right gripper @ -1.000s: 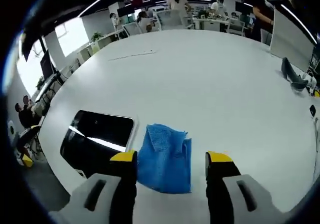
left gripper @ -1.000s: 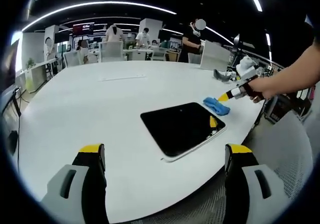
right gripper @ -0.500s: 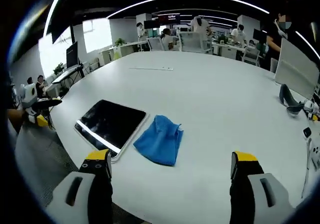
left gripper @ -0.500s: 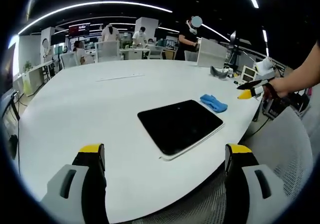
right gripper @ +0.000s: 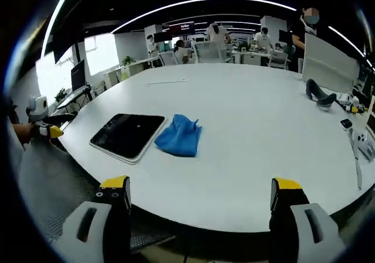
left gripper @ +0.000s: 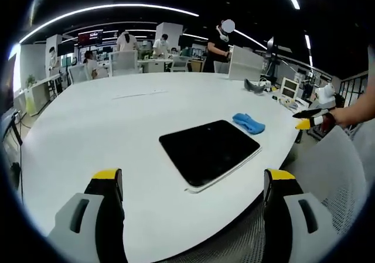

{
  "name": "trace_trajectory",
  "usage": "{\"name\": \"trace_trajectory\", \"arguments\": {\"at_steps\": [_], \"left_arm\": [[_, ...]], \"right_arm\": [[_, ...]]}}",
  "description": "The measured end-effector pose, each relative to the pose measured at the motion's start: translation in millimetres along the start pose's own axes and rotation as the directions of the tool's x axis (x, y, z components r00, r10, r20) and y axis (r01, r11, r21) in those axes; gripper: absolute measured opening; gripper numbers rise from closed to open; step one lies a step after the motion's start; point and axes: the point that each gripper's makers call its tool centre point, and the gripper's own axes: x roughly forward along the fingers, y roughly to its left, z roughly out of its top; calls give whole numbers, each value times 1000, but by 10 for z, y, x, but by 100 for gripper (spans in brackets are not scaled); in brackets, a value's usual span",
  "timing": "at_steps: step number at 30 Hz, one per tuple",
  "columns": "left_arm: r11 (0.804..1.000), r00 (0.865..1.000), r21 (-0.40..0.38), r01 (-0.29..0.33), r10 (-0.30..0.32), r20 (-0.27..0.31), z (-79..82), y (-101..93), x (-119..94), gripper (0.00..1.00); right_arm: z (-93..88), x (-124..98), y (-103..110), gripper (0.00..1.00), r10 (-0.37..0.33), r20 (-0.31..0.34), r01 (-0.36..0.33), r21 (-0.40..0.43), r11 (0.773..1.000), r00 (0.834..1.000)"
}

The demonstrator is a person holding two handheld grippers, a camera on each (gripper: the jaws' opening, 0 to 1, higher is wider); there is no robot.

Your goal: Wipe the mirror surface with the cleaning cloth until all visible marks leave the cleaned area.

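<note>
Both tools are off the table edge with nothing in them. In the left gripper view the left tool point(left gripper: 193, 184) has its jaws wide apart, and the dark mirror point(left gripper: 209, 150) lies flat just past it near the table point(left gripper: 88, 122) edge. The blue cleaning cloth point(left gripper: 248, 122) sits crumpled right beside the mirror at about 1 o'clock. In the right gripper view the right tool point(right gripper: 202, 193) is spread apart too, cloth at 11 o'clock, mirror left of it.
</note>
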Motion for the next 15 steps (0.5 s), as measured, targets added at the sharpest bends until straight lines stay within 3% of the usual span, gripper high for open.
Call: {"name": "trace_trajectory", "arguments": {"at_steps": [3,8,11,15], "left_arm": [[1000,999,-22,-21,22,28,35,76,-32,99],[999,998,30,-39,37,57,85,70,-47,99],[999,999,-17,-39,40,35,43,99,-34,99],[999,998,14,-32,31,48,69,52,-43,99]], "right_arm": [[127,-30,90,98,-12,75,9,37,999,997],[233,13,267,98,-1,111,0,12,1000,994],[231,25,324,98,21,108,-25,28,999,994],[196,49,398,98,37,64,-37,1,999,997]]}}
